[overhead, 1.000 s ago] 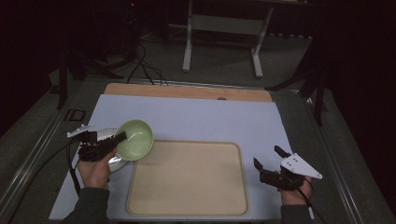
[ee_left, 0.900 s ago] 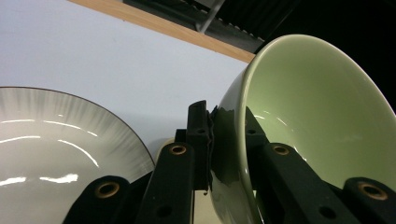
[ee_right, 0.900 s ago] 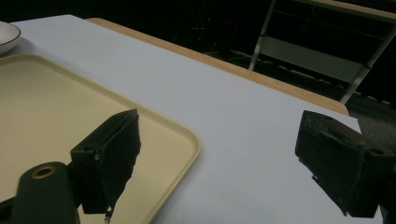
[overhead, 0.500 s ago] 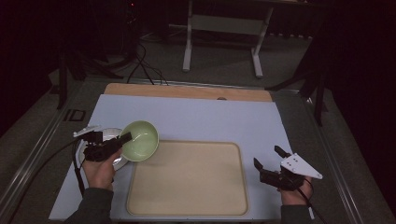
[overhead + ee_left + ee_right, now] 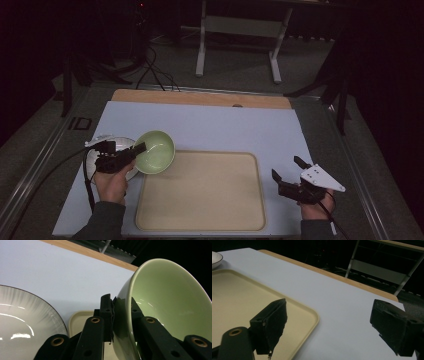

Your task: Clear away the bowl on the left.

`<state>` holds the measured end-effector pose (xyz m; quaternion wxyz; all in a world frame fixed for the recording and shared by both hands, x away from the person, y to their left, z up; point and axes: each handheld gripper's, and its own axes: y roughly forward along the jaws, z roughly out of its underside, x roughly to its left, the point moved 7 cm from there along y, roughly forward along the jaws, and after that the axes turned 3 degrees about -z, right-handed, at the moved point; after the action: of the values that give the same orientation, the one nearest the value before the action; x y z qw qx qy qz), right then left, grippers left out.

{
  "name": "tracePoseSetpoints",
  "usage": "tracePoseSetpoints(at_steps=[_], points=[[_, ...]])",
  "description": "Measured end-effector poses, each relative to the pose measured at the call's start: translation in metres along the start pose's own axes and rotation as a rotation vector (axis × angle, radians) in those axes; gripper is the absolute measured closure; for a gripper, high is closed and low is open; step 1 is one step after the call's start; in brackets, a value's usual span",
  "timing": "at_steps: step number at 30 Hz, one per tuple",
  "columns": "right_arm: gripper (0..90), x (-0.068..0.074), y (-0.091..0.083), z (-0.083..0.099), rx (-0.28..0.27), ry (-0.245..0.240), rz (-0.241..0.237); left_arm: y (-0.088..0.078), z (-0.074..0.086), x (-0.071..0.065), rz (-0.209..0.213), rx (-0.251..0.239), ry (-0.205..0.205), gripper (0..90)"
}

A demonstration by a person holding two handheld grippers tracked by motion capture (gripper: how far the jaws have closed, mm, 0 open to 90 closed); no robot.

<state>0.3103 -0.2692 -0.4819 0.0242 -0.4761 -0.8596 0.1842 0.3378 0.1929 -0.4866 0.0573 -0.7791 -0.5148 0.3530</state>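
High view shows our left gripper [image 5: 131,152] clamping the green bowl [image 5: 155,151], seemingly tray-bound [image 5: 200,220], while right fingers [image 5: 276,175] gape empty.

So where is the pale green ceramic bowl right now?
In the high view, the pale green ceramic bowl is at table left, tilted, clamped by its rim in the left gripper, over the beige tray's far-left corner beside the white plate.

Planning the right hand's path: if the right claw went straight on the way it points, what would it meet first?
Nothing close, it seems. The open right claw points across the bare mat beside the tray, toward the wooden edge. Depth is unclear.
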Motion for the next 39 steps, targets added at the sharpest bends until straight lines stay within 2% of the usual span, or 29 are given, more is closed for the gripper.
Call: tracePoseSetpoints(at_steps=[39], points=[[13.7,0.000,0.000,0.000,-0.001,-0.001,0.000,0.023,0.019,-0.029,0.039,0.063,0.046,80.7]])
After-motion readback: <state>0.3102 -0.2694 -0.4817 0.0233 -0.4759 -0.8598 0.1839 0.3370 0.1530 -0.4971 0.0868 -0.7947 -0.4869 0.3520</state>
